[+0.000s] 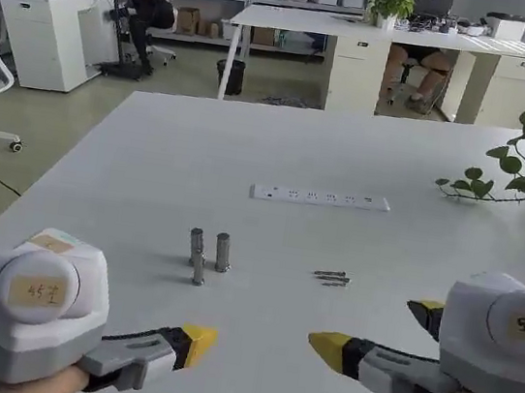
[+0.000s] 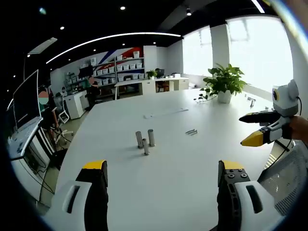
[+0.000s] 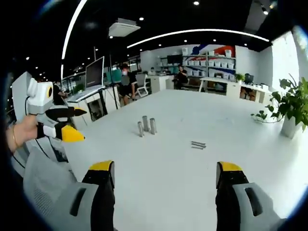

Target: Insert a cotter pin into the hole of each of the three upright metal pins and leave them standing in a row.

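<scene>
Table (image 1: 366,153) | metal pins (image 1: 208,252) clear of edges | left tool (image 2: 163,166), right tool (image 3: 165,166) gaping

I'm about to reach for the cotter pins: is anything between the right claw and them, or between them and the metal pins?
Nothing visible. Bare table lies between the open right claw and the cotter pins, and between those and the three metal pins.

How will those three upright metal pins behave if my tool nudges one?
The metal pins stand tall and narrow on small bases, so a sideways nudge would probably tip one. They cluster closely, so one falling may knock a neighbour. Round and on the smooth table, a toppled pin would likely roll.
</scene>
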`<action>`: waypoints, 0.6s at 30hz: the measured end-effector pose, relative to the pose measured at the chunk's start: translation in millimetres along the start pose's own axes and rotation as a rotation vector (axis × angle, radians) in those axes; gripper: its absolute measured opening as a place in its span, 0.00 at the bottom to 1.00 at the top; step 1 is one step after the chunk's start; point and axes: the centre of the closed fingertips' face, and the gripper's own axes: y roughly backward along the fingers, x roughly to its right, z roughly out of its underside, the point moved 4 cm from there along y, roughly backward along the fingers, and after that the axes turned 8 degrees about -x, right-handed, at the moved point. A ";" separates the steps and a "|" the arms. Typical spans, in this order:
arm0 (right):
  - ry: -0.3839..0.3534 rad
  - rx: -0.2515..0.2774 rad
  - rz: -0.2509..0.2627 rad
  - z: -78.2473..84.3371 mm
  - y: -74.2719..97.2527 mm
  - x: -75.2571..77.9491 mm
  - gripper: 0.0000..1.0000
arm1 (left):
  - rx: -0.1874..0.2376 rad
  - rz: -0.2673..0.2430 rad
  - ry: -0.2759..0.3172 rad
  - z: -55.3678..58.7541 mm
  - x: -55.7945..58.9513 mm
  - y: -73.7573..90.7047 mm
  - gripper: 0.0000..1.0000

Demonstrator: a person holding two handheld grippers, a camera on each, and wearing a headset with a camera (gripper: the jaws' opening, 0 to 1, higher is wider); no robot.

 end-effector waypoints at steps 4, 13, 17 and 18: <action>-0.014 0.014 0.000 -1.9 0.6 2.2 0.67 | 0.008 -0.001 -0.003 -1.5 0.0 -0.5 0.88; -0.015 0.017 0.007 -1.7 0.4 5.9 0.62 | 0.022 0.001 -0.005 -3.9 1.4 -0.3 0.85; -0.014 0.018 0.005 -1.6 0.4 6.5 0.61 | 0.021 -0.007 -0.006 -4.2 0.3 0.2 0.85; -0.015 0.017 0.004 -1.7 0.4 6.6 0.61 | 0.020 -0.010 -0.009 -4.2 0.0 0.3 0.85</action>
